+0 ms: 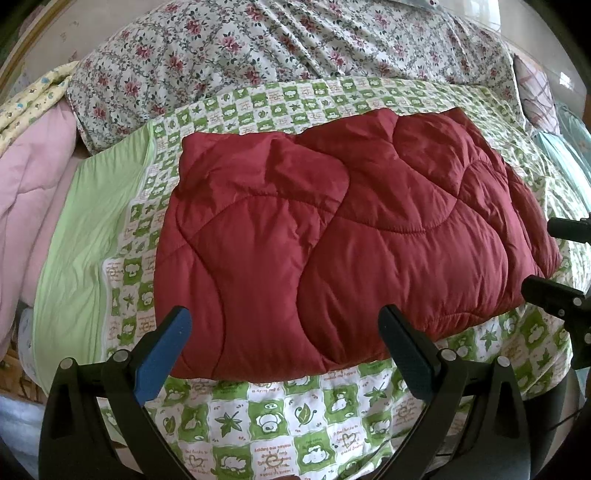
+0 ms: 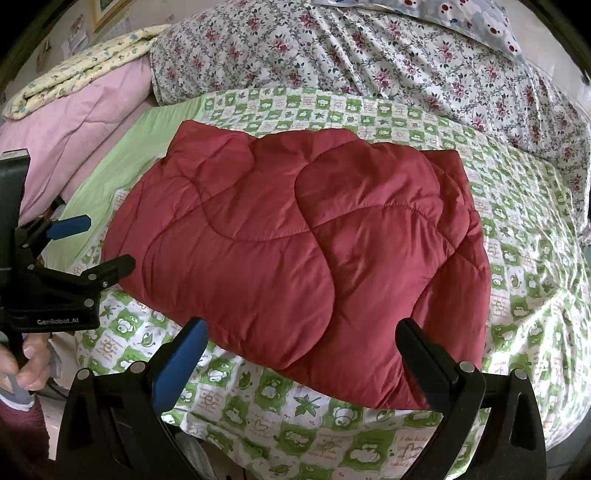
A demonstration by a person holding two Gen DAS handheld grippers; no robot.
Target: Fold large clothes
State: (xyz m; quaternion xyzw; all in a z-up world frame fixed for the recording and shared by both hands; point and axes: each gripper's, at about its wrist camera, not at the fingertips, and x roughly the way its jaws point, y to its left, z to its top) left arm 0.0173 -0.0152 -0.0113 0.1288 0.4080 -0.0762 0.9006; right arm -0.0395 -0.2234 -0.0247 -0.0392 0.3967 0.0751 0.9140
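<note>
A dark red quilted garment (image 1: 332, 229) lies folded into a thick rectangle on the green-and-white checked sheet (image 1: 280, 410); it also shows in the right wrist view (image 2: 295, 251). My left gripper (image 1: 284, 325) is open and empty, its fingertips just above the garment's near edge. My right gripper (image 2: 303, 336) is open and empty, hovering at the garment's near edge. The left gripper (image 2: 107, 243) shows at the left of the right wrist view, beside the garment's left end. The right gripper (image 1: 546, 254) shows at the right edge of the left wrist view, by the garment's right end.
A floral quilt (image 1: 280, 48) is heaped behind the garment. A pink quilt (image 1: 29, 192) with a yellow cloth (image 1: 33, 103) on it lies at the left. A plain green band (image 1: 81, 243) borders the sheet's left side. A pale blue pillow (image 2: 461, 18) lies far right.
</note>
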